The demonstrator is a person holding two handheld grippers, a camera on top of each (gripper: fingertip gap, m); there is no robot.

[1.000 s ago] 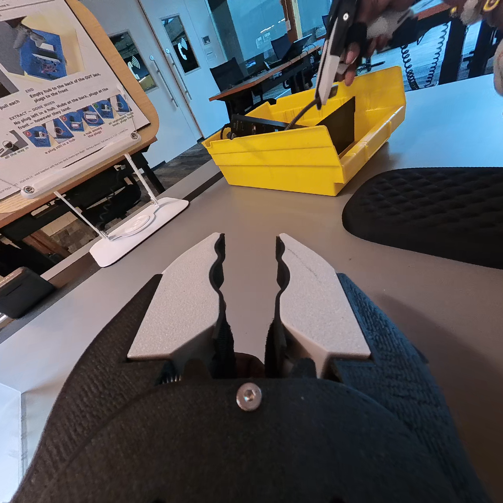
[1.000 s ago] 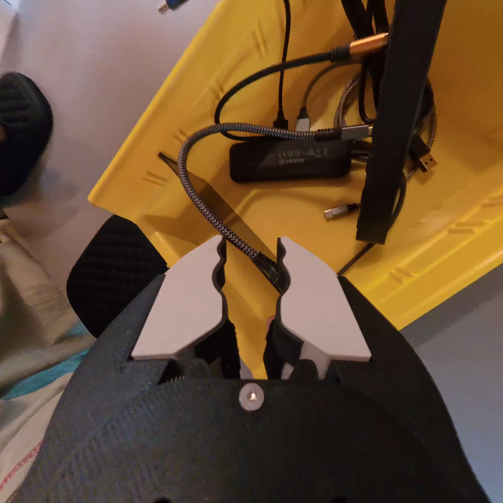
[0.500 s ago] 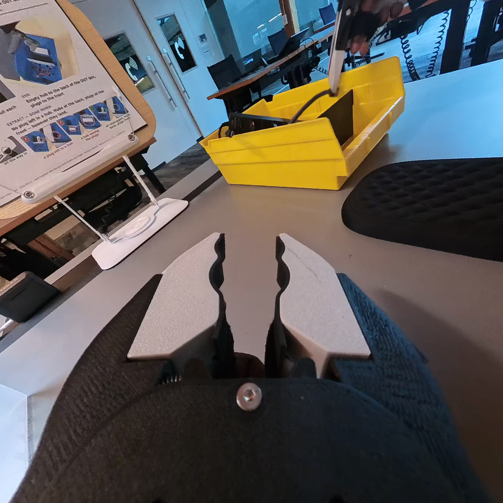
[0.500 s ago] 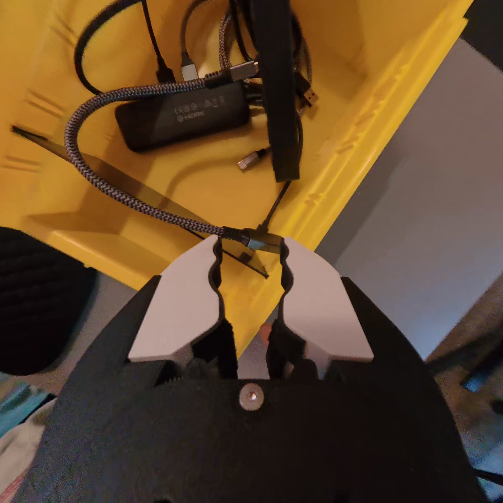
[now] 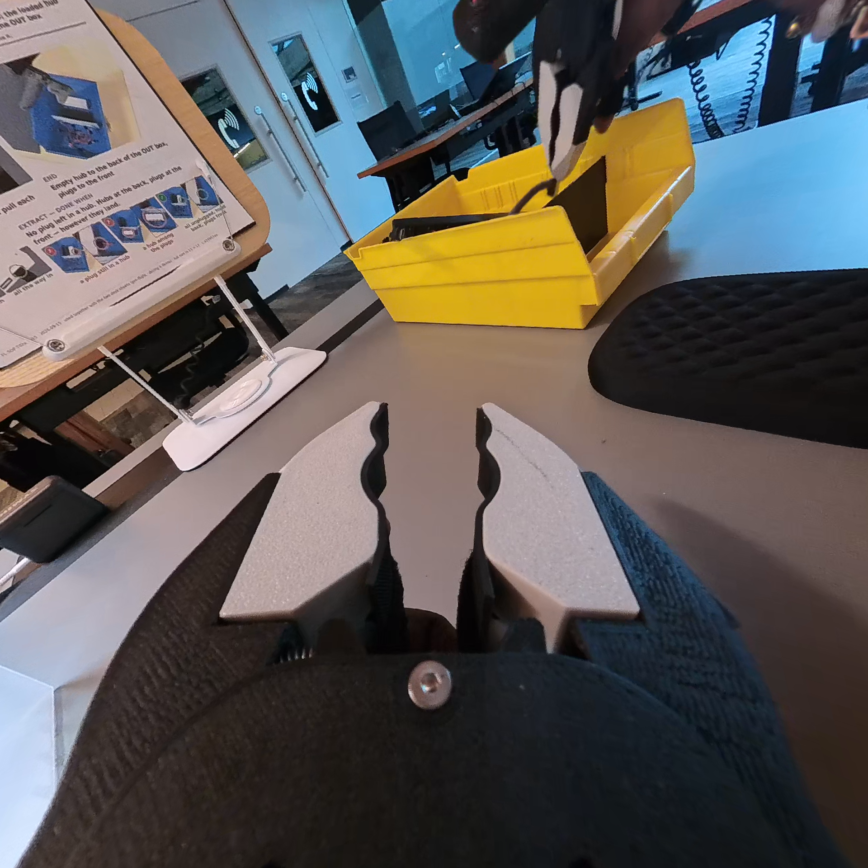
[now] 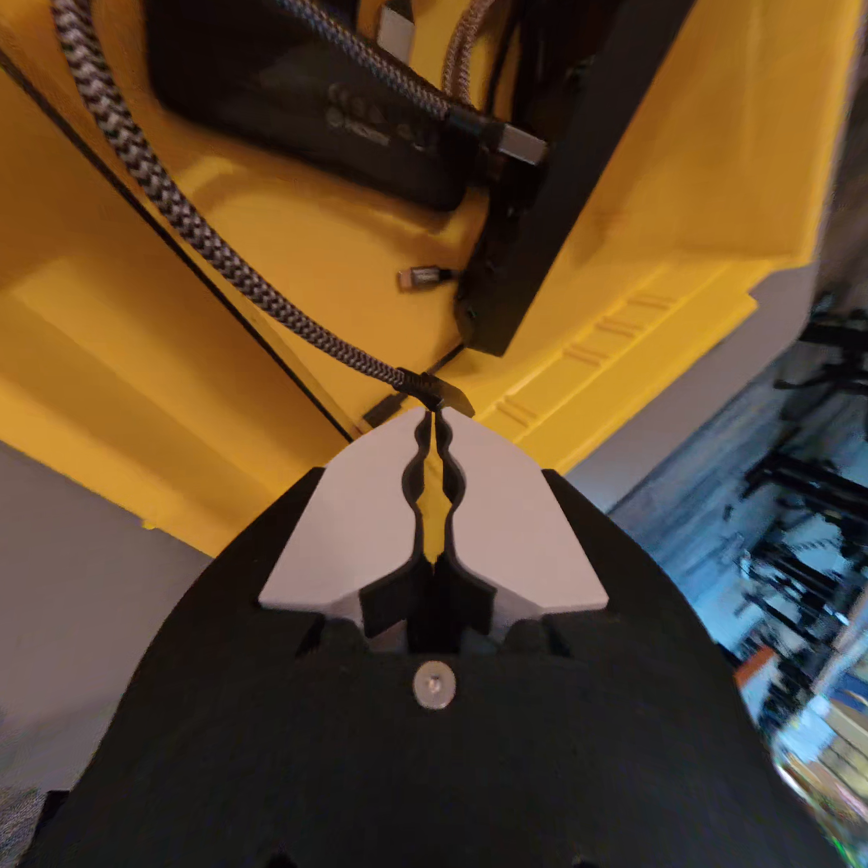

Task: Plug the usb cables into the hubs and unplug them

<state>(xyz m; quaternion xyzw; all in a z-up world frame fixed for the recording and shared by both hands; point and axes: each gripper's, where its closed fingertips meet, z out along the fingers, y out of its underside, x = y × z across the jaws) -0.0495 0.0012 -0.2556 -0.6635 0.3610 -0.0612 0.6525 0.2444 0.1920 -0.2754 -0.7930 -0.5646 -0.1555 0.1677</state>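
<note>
Right hand-held gripper [image 6: 434, 413] is pinched nearly closed on the plug [image 6: 432, 390] of the braided cable [image 6: 188, 206], right at its fingertips at frame centre, above the yellow bin [image 6: 610, 291]. The hub [image 6: 300, 112] lies in the bin at upper centre. Left hand-held gripper [image 5: 432, 413] sits low over the counter [image 5: 469, 357], fingers apart, empty. Best lift slowly, since that tip grip looks shallow and the cable could snag the tangle.
</note>
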